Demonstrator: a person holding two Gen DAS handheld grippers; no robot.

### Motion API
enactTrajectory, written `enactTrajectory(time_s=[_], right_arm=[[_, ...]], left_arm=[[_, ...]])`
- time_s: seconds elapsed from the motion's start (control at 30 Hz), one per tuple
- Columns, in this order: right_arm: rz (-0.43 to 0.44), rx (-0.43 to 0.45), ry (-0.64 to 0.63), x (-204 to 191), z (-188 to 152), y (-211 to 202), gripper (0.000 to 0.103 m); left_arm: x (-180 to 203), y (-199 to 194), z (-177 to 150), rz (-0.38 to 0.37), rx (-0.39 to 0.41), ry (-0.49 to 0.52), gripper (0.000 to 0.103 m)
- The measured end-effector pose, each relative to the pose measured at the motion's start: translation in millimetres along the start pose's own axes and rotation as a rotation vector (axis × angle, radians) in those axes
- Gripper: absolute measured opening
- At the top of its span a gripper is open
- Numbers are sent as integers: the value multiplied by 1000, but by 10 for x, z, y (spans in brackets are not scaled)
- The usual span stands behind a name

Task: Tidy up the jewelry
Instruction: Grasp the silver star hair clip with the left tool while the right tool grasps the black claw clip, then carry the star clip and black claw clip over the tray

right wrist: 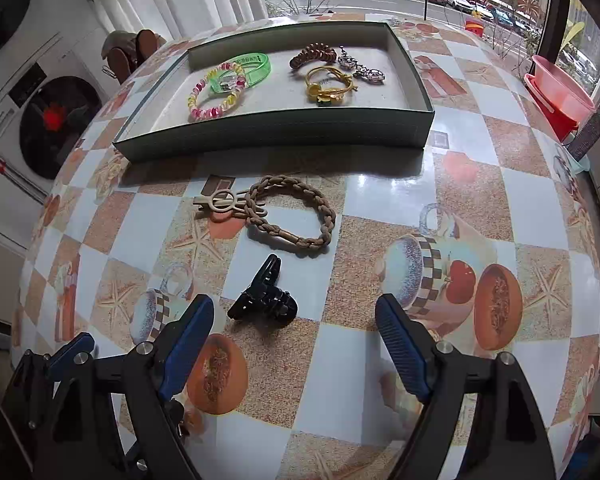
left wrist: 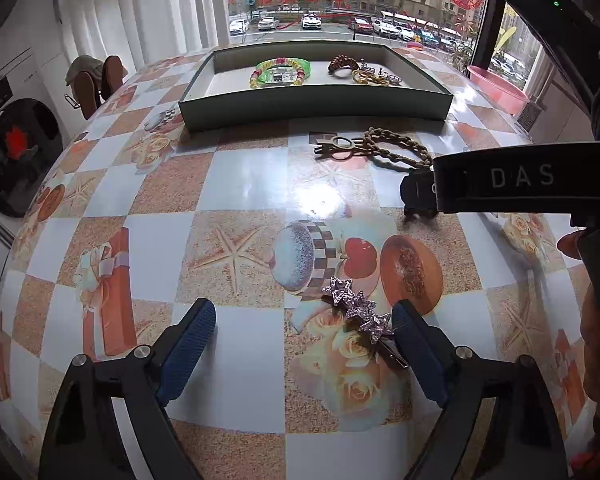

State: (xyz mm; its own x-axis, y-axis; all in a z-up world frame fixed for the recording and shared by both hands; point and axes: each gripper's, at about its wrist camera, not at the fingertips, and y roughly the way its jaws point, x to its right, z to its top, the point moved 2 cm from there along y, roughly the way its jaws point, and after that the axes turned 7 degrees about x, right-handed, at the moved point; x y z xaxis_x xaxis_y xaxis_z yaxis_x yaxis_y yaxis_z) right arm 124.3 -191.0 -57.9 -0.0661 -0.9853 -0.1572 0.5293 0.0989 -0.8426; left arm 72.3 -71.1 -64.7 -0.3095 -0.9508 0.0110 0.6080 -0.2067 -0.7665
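Note:
A grey-green tray at the table's far side holds a green bangle, a beaded bracelet, a brown spiral tie, gold pieces and silver earrings. On the table lie a braided brown bracelet, a wooden hair clip, a black claw clip and a glittery star hair clip. My left gripper is open, its right finger touching the star clip. My right gripper is open just behind the claw clip.
The right gripper's black body crosses the left wrist view at the right. A washing machine stands left of the table. A pink basin sits at the right, by the window.

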Motion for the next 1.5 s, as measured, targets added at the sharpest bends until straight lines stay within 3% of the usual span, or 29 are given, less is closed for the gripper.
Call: enactTrajectory(time_s=[0.2,0.23,0.43,0.5,0.63,0.67,0.8,0.87,1.5], right_arm=[[-10,-8,-36,-73,-14,55,70],[-12,-10,-42,-84,-15,59,69],[-34,-6,-83,-143,-25,55,50],[-42,-4,-91,-151,-28,52,40],[-44,4,-95,-141,-28,47,34],[-43,7,-93,-134,-30,43,30],[-33,15,-83,-102,-43,26,29],[-26,18,-78,-82,-54,11,29],[67,92,-34,124,7,-344,29]], left_arm=[[22,13,-4,2,0,15,92],[30,9,0,-9,2,15,86],[97,-7,5,-30,7,45,73],[109,-16,4,-42,8,49,66],[133,-33,4,-55,12,67,45],[132,-34,5,-57,11,68,44],[93,-38,3,-79,13,58,42],[64,-42,9,-93,12,48,35],[-290,-237,330,-134,53,-37,35]])
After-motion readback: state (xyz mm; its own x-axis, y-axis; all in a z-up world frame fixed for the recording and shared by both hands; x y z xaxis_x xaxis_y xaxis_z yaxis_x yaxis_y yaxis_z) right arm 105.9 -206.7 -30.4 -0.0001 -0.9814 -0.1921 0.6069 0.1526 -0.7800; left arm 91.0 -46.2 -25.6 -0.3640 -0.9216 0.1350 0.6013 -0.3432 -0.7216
